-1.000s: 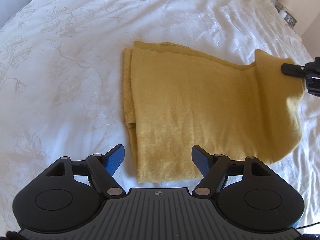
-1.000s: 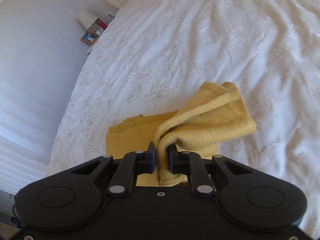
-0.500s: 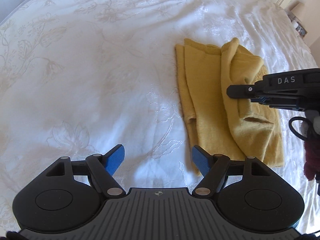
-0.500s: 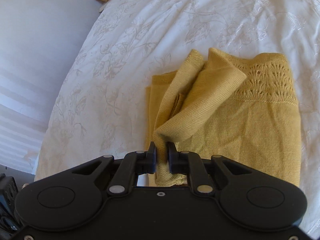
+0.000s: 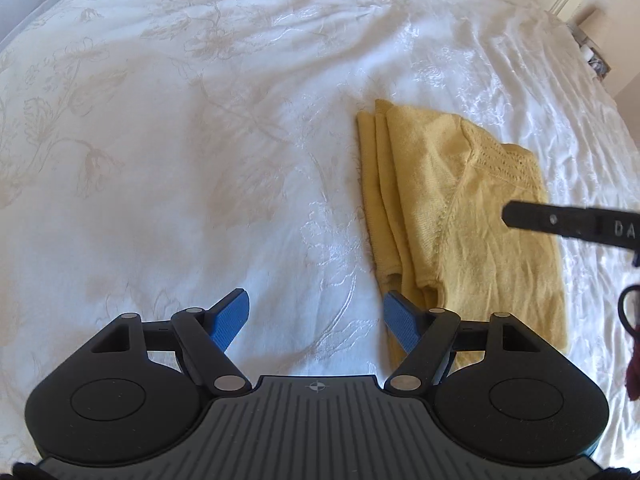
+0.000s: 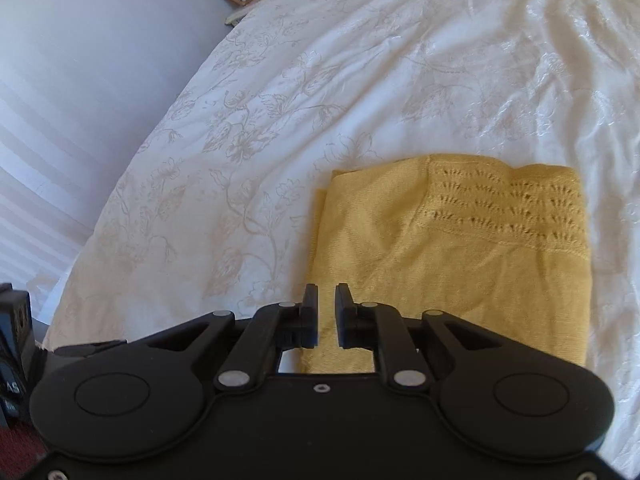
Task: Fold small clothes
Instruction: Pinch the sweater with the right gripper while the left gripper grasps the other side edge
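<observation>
The yellow knitted garment (image 6: 460, 264) now lies folded and flat on the white bedspread (image 6: 360, 80), a compact rectangle with its lacy patterned band along the far right part of the top layer. A second ago the right gripper (image 6: 326, 312) held a raised, bunched flap of it in the air; half a second ago that flap was draped halfway over the lower layers. Now the flap is down and the stack shows several stepped edges along its left side in the left wrist view (image 5: 452, 216).

The right gripper's jaws stand narrow, with a slim gap between them; yellow knit shows through that gap, but it looks to lie on the bed beneath rather than pinched (the view down the fingers is too steep to be sure). In the left wrist view a black finger of it (image 5: 560, 222) reaches in from the right edge over the garment.

The left gripper (image 5: 316, 316) is wide apart and empty, its blue pads (image 5: 230, 316) over bare bedspread, the right-hand pad just at the garment's near left corner. Earlier it sat squarely before the garment; now the garment lies off to its right.
</observation>
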The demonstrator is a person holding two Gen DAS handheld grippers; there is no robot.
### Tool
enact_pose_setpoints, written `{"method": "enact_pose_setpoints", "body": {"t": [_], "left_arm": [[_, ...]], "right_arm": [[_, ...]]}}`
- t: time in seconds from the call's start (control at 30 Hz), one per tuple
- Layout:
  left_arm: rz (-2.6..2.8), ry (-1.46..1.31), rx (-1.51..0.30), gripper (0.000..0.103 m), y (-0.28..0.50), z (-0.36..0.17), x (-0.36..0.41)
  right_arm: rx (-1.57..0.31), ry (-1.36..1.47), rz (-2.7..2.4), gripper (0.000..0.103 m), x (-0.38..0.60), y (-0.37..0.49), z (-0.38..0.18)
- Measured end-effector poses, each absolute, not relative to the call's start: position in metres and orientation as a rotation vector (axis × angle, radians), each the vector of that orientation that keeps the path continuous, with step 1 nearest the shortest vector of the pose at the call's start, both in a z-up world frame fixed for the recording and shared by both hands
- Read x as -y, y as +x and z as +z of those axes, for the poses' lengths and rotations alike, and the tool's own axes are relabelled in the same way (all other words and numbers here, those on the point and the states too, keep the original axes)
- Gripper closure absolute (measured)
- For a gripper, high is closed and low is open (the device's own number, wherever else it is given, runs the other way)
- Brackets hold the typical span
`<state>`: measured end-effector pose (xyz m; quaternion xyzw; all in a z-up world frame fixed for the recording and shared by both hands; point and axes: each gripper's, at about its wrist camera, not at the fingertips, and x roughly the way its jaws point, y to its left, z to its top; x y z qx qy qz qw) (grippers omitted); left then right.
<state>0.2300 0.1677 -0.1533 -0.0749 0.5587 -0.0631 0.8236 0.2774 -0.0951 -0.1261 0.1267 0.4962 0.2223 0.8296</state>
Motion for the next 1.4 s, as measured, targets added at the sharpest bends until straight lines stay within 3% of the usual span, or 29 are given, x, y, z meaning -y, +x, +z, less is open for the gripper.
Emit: {"method": "enact_pose_setpoints", "body": {"t": [0.1,0.2,0.43,0.57,0.63,0.67,0.7,0.97,1.4], "left_arm": [[-0.157,-0.146,-1.173,0.030,0.245,-0.151,-0.160],[-0.183,-0.135,-1.165,0.030,0.259,-0.150,-0.149],[-0.244,-0.148,-1.183,0.030,0.280,-0.151,-0.128],[-0.257,-0.162,-1.194,0.030,0.283,-0.151,-0.123],[-0.264,-0.170,-1.201,0.030,0.281,-0.151,-0.122],[-0.270,-0.173,-1.207,0.030,0.280,-0.152,-0.122],[-0.278,-0.177,-1.214,0.030,0.279,-0.152,-0.122],[-0.396,-0.317,-1.261,0.030,0.275,-0.157,-0.114],[-0.340,-0.411,-1.257,0.032,0.313,-0.192,-0.090]], "right_arm": [[-1.058,0.187,0.454,0.078,0.103,0.260,-0.128],[-1.060,0.080,0.473,0.055,0.096,0.239,-0.134],[-0.997,-0.272,0.651,0.055,0.041,0.184,-0.152],[-0.932,-0.456,0.695,0.056,0.016,0.168,-0.162],[-0.909,-0.548,0.671,0.064,0.010,0.167,-0.167],[-0.904,-0.567,0.666,0.083,0.009,0.167,-0.168],[-0.905,-0.562,0.662,0.093,0.011,0.169,-0.168],[-0.862,-0.228,0.533,0.093,0.058,0.187,-0.125],[-0.861,-0.147,0.538,0.093,0.071,0.181,-0.117]]}}
